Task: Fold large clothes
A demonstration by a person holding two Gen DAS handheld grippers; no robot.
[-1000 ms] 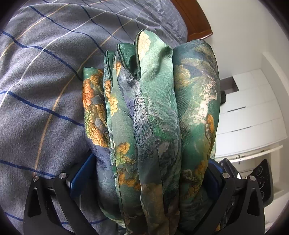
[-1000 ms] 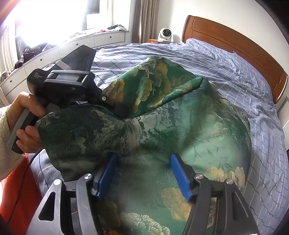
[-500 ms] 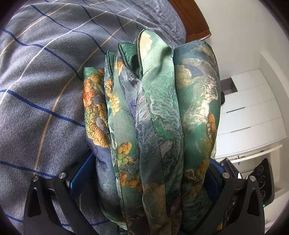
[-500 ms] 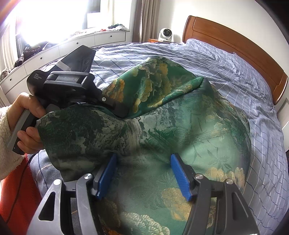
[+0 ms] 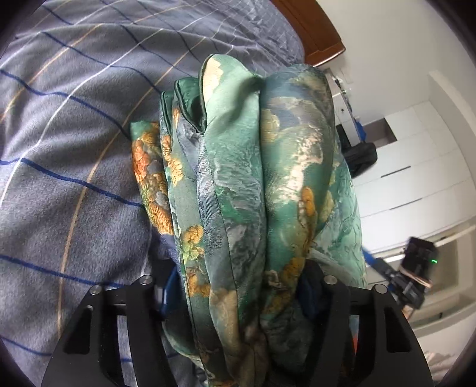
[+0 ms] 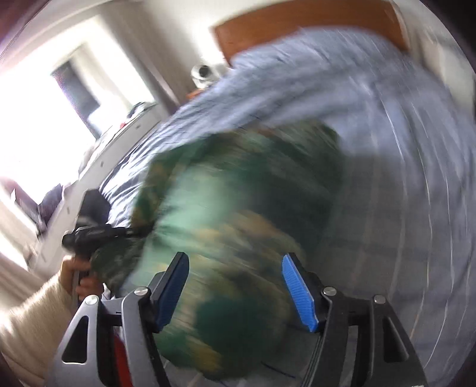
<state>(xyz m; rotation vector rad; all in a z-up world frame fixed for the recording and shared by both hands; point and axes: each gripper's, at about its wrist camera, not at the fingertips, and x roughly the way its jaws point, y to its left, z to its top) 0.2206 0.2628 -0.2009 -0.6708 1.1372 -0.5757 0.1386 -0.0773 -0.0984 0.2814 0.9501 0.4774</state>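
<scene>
The green patterned garment (image 5: 238, 193) with orange and pale motifs is bunched in thick folds between the fingers of my left gripper (image 5: 235, 285), which is shut on it above the bed. In the blurred right wrist view the same garment (image 6: 238, 214) lies on the bed as a green mound. My right gripper (image 6: 235, 285) is open, its blue pads (image 6: 297, 291) apart over the near edge of the cloth, holding nothing. The left gripper (image 6: 89, 235) and the hand on it show at the left of that view, at the garment's edge.
The bed has a grey-blue striped cover (image 5: 74, 148) and a wooden headboard (image 6: 297, 26). White drawers (image 5: 416, 178) stand beyond the bed. A bright window (image 6: 44, 119) and a low white cabinet are at the left. A small white device (image 6: 202, 71) sits near the headboard.
The right gripper has swung and tilted sharply, blurring its view, and has pulled back off the cloth. The left gripper has closed tighter on the bunched garment and shifted a little.
</scene>
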